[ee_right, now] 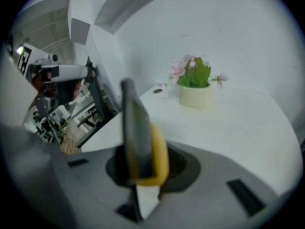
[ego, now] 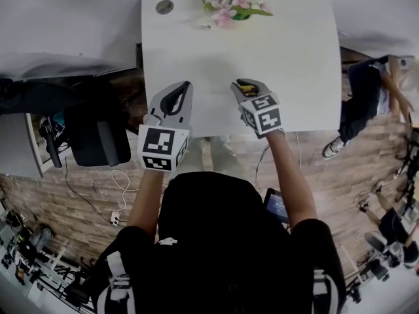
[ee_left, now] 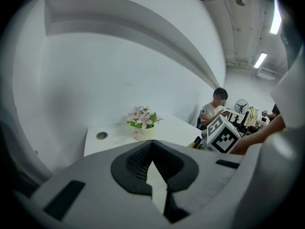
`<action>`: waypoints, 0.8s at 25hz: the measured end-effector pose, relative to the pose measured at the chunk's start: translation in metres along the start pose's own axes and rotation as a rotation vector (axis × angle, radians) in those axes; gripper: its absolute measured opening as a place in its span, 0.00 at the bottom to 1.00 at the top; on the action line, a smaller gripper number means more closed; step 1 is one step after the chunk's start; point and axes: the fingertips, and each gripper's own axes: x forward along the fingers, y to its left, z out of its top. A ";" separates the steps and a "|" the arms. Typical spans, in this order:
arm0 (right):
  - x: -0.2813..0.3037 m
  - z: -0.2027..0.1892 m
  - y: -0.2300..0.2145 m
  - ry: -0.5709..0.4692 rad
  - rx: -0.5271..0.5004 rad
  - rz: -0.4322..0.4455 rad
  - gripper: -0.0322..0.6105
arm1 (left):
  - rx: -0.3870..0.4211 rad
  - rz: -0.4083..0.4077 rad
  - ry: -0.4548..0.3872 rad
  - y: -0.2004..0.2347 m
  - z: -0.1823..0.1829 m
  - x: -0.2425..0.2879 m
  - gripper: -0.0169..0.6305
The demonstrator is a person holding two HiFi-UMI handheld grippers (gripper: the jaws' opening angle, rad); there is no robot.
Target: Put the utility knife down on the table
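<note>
My right gripper (ego: 247, 89) is shut on the utility knife (ee_right: 139, 137), a grey and yellow tool that stands up between the jaws and points away from the camera. In the head view the knife (ego: 247, 85) hangs over the near part of the white table (ego: 294, 64); I cannot tell whether it touches the top. My left gripper (ego: 182, 90) hovers at the table's near edge, to the left of the right one. Its jaws meet at the tips (ee_left: 151, 146) with nothing between them.
A pot of pink flowers (ego: 232, 2) stands at the table's far edge, with a round cable hole (ego: 164, 6) to its left. A black office chair (ego: 98, 133) sits left of the table. A person (ego: 366, 103) is on the wooden floor at the right.
</note>
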 end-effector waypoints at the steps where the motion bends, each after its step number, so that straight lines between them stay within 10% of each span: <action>1: 0.002 -0.001 0.001 0.002 0.002 0.002 0.18 | -0.001 -0.001 -0.004 0.001 0.000 0.000 0.06; 20: 0.014 -0.007 0.002 -0.007 0.022 -0.001 0.18 | -0.005 -0.013 0.007 0.004 -0.010 -0.002 0.06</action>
